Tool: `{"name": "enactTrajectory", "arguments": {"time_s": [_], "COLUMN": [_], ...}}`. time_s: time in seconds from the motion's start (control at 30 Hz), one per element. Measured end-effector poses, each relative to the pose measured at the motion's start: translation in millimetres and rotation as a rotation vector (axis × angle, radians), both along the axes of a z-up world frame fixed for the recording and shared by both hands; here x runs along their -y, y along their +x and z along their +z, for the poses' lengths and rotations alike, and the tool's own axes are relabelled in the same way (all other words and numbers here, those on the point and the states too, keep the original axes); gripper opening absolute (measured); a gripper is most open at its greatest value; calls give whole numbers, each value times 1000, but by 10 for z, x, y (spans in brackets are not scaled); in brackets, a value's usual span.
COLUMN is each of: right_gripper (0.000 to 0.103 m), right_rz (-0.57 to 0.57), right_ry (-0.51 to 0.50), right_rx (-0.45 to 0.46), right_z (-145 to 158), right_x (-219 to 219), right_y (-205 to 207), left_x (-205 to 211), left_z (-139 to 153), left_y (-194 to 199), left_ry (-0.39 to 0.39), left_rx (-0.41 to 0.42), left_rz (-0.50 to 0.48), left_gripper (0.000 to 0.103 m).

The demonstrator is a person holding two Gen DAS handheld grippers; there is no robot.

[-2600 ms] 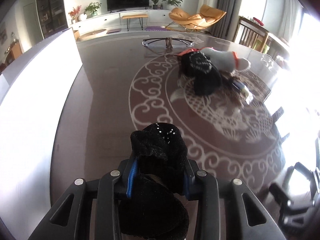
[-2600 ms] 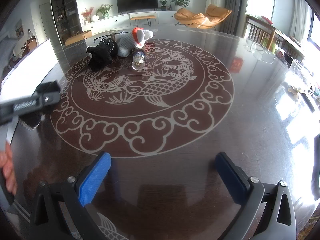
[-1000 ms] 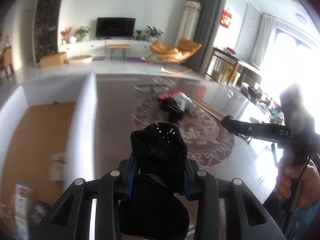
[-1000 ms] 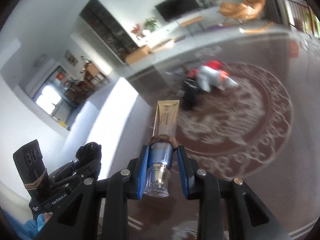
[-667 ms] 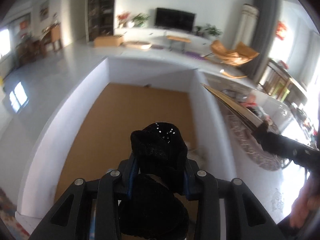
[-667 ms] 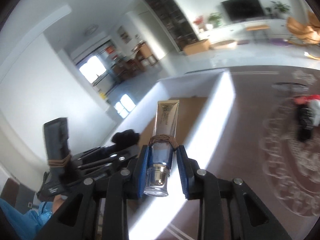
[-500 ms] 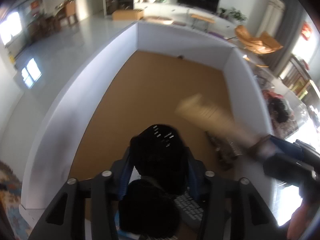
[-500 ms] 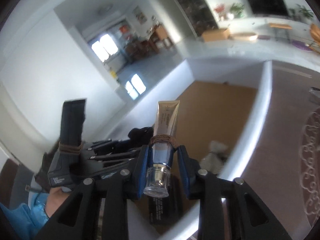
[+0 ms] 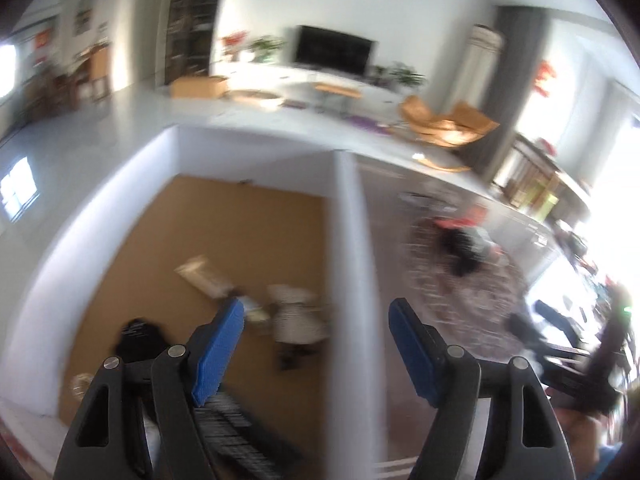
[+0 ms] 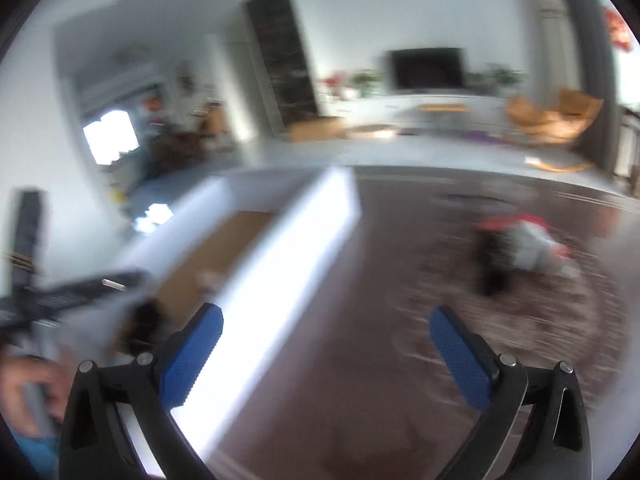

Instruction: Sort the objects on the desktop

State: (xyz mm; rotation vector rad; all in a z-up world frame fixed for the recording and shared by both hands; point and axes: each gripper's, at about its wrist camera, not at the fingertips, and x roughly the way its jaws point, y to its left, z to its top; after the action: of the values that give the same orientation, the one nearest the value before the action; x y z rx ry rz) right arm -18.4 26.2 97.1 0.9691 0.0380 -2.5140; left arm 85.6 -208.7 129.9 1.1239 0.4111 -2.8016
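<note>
Dark glossy desk point(image 10: 360, 380) with a pale scrolled medallion runs ahead of both my tongs, and along its left edge stands the white-walled box point(image 9: 344, 240) with its brown floor. What remains to sort is the heap point(image 10: 516, 252) of black, grey and red things far out on the medallion, ahead and to the right of each tong; my right tongs point(image 10: 326, 350) look nearer to it, I judge. Inside the box lie a black bundle point(image 9: 138, 334), a pale striped piece point(image 9: 294, 314) and a tan tube point(image 9: 202, 278), near its close end. My left tongs point(image 9: 316, 346) straddle the box's right wall, jaws opening, nothing between them; the right jaws are opening wide, likewise bare. Blur hides the heap's long axis and what each piece is.
</note>
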Motion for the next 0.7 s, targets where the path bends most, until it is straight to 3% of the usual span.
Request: {"name": "enactTrajectory", "arguments": {"time_s": [0.03, 0.1, 0.17, 0.23, 0.3, 0.4, 0.5, 0.7], "right_gripper": [103, 103, 103, 103, 103, 103, 103, 103], "right_rz": [-71, -230, -344, -445, -509, -521, -522, -508], "right_ry": [32, 66, 89, 114, 143, 166, 188, 198], "right_rx": [16, 60, 97, 138, 194, 224, 195, 197], "right_z": [-94, -306, -428, -595, -702, -792, -810, -883], "right_x": [-228, -722, -1050, -1354, -1614, -1753, -1830, -1844], "right_y": [-33, -106, -164, -231, -239, -228, -153, -161], "left_x": [-231, -681, -1062, -1481, -1820, -2084, -2181, -2180], "left_z": [48, 81, 15, -140, -428, -774, -1049, -1297], "left_y": [-47, -140, -188, -325, -479, -695, -989, -1329], "left_ry": [2, 5, 17, 45, 54, -3, -47, -122], "left_rx": [-12, -17, -10, 57, 105, 152, 175, 170], "left_rz": [-66, -186, -270, -369, -441, -433, -383, -300], "left_gripper": [77, 95, 101, 101, 101, 101, 101, 101]}}
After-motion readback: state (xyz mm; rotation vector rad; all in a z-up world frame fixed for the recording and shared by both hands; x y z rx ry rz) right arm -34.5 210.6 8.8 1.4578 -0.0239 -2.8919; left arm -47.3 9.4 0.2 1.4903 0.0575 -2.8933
